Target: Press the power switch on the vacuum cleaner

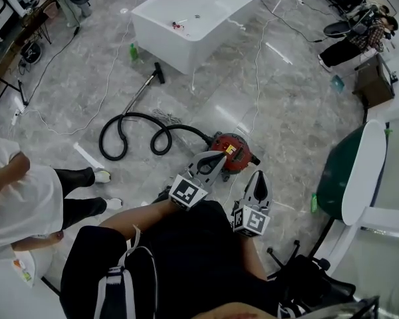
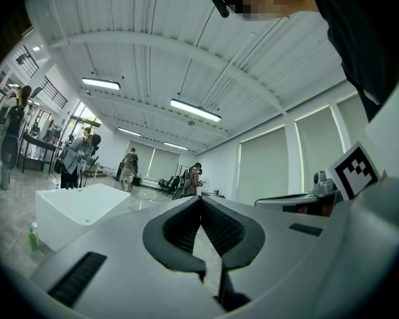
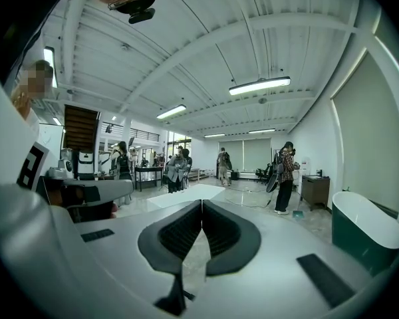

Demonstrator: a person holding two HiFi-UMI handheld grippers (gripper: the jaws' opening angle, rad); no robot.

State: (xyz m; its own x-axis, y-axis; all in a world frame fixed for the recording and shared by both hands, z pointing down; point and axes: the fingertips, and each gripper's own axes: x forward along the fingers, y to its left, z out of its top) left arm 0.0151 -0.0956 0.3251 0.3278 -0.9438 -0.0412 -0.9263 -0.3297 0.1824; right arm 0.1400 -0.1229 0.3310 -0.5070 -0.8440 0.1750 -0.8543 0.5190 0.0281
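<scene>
Shut tip to tip and gripping nothing, the left claw (image 1: 215, 158) is hanging over the near edge of the red vacuum cleaner (image 1: 234, 149), which is sitting on the grey marble floor (image 1: 286, 98); whether it is touching the body cannot be told. The right claw (image 1: 259, 177) is also holding its jaws together and empty, just beside the machine's right side. The black hose (image 1: 128, 128) is curling across the floor toward the white bathtub (image 1: 206, 18).

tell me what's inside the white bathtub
Inside the white bathtub lie a small red-and-white item and a dark spot, likely the drain. The item is too small to identify, and the near rim hides the wall below it.
</scene>
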